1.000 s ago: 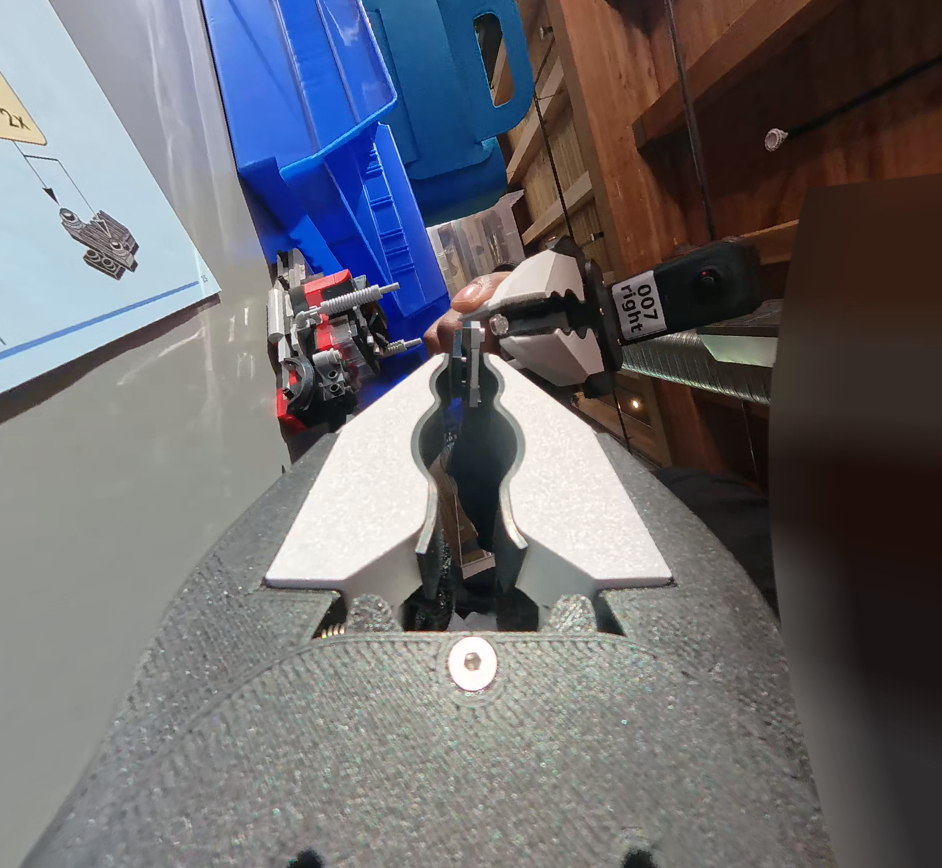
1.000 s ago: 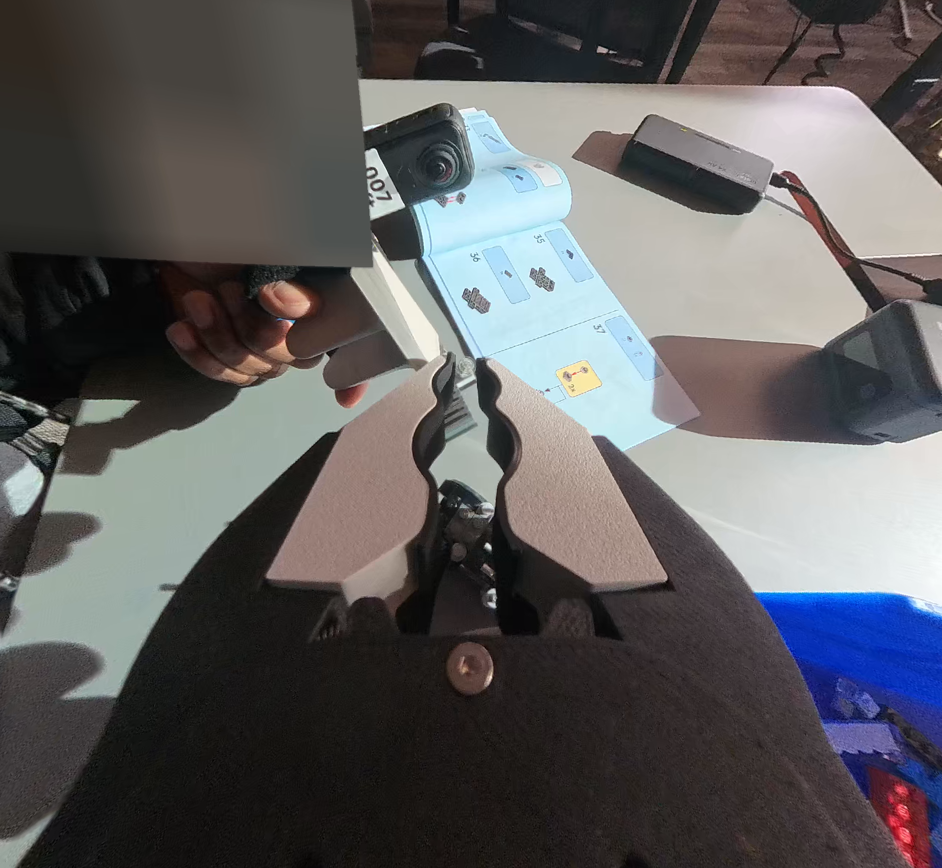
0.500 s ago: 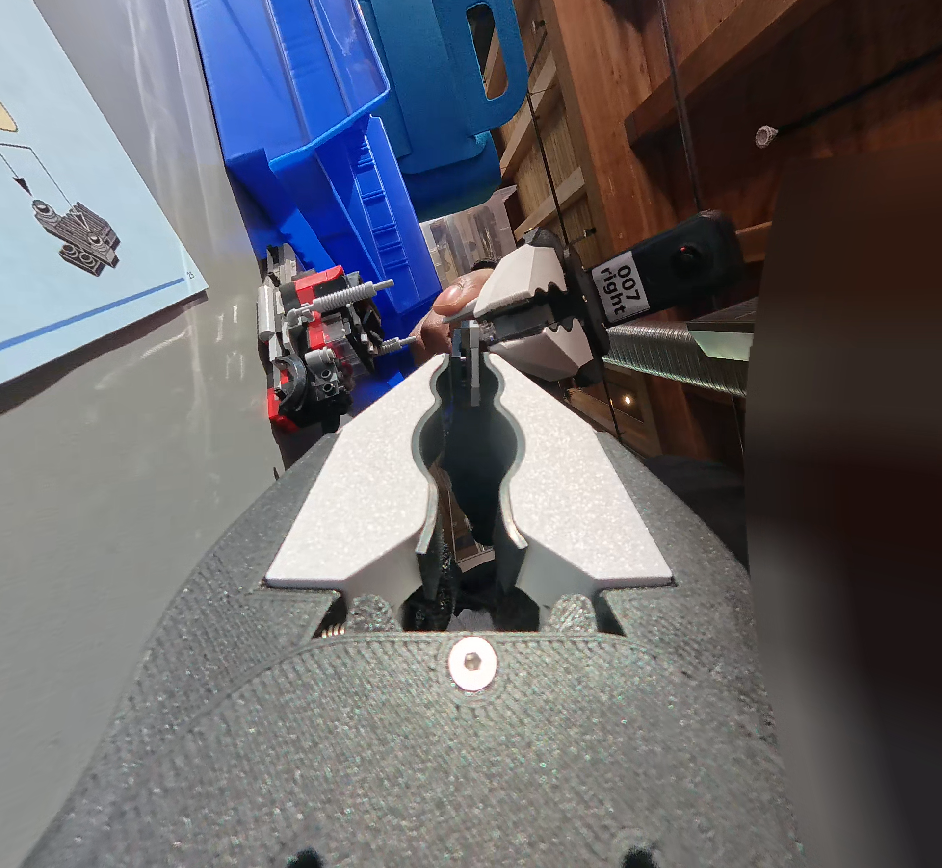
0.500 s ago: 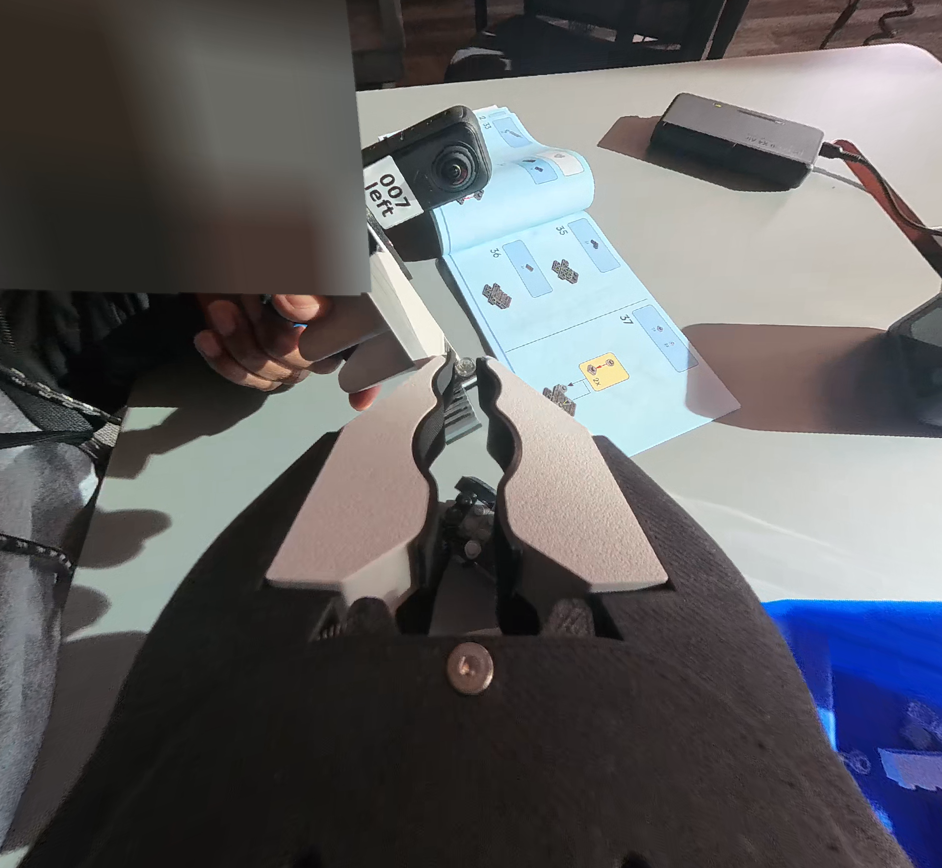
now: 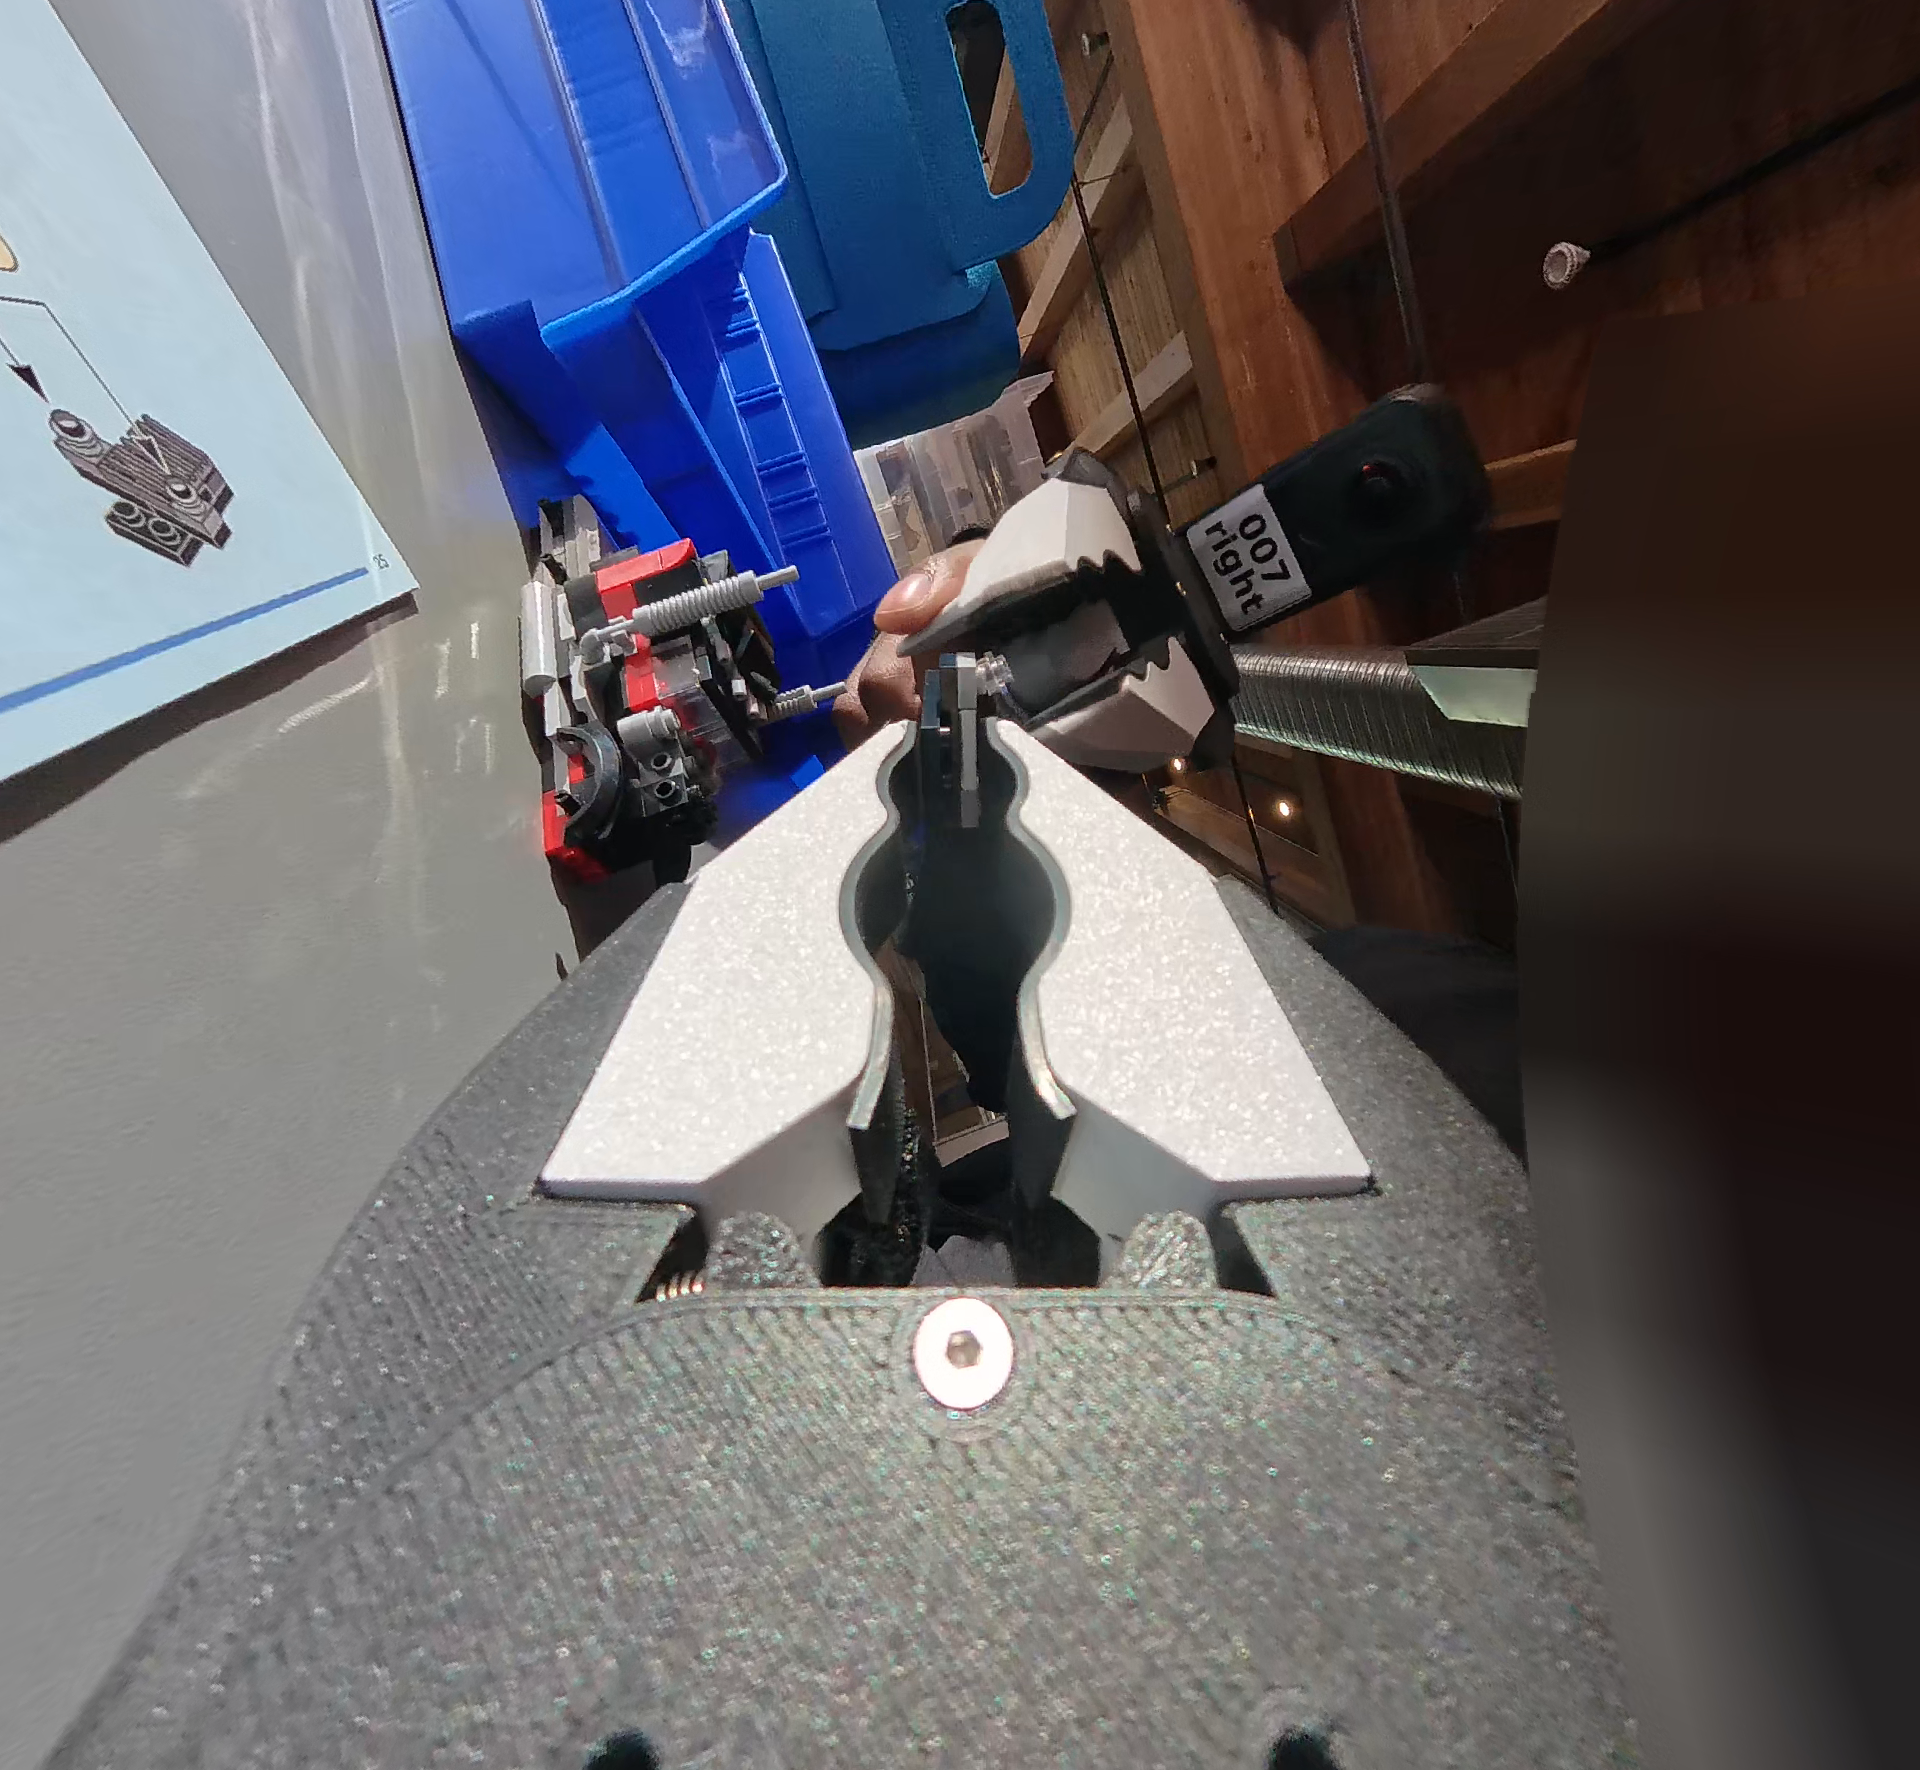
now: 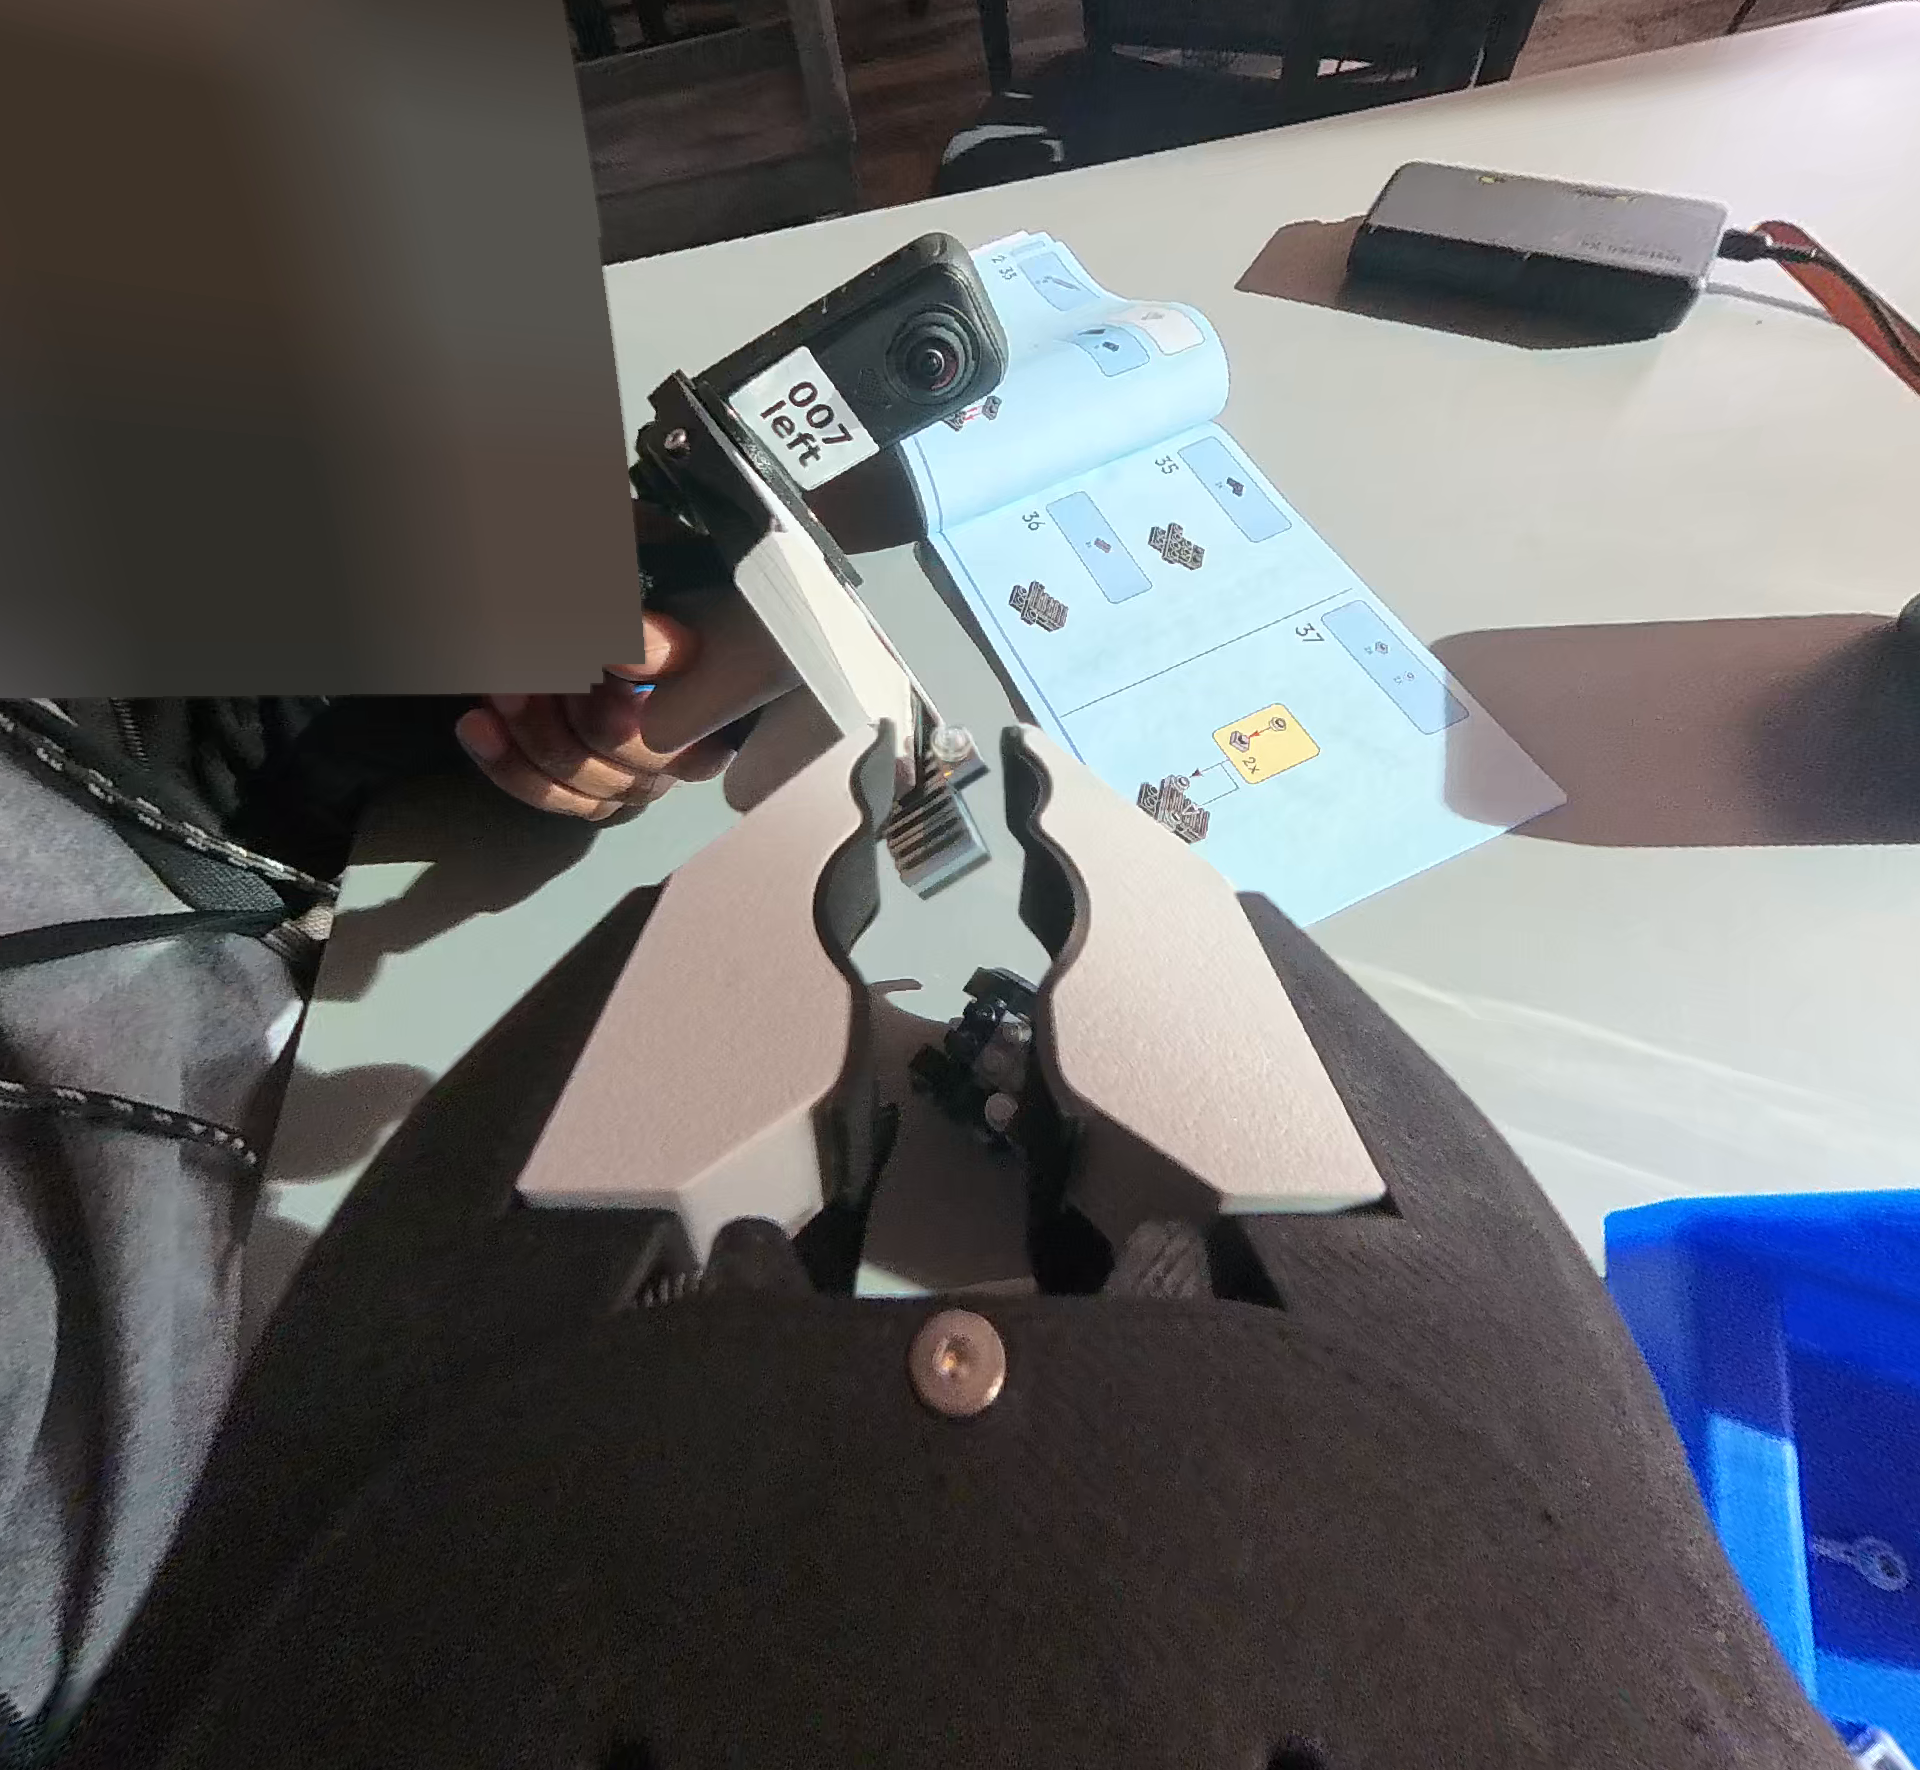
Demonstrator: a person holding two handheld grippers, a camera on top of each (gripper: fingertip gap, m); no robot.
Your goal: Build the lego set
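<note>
My left gripper [image 5: 956, 733] is shut on a small grey lego sub-assembly [image 5: 961, 754] and holds it above the table. In the right wrist view this piece [image 6: 935, 827] shows a ribbed grey face with a small clear round stud [image 6: 951, 741] on top, pinched by the left gripper [image 6: 920, 733]. My right gripper [image 6: 951, 754] is open, its fingertips on either side of the piece. It also shows in the left wrist view [image 5: 997, 671], just beyond the piece. A red, black and grey partly built model [image 5: 644, 702] lies on the table next to the blue bin.
An open light-blue instruction booklet [image 6: 1195, 629] lies on the grey table [image 6: 1558, 993]. A blue bin [image 5: 623, 162] stands at the table edge and also shows in the right wrist view [image 6: 1766, 1408]. A black box with a cable [image 6: 1527, 255] sits far right. Wooden shelving [image 5: 1351, 162] is behind. Less than 4 cm separates the two grippers' tips.
My right gripper's fingers have spread apart around the grey piece. The left gripper still holds the piece, and both grippers have shifted slightly.
</note>
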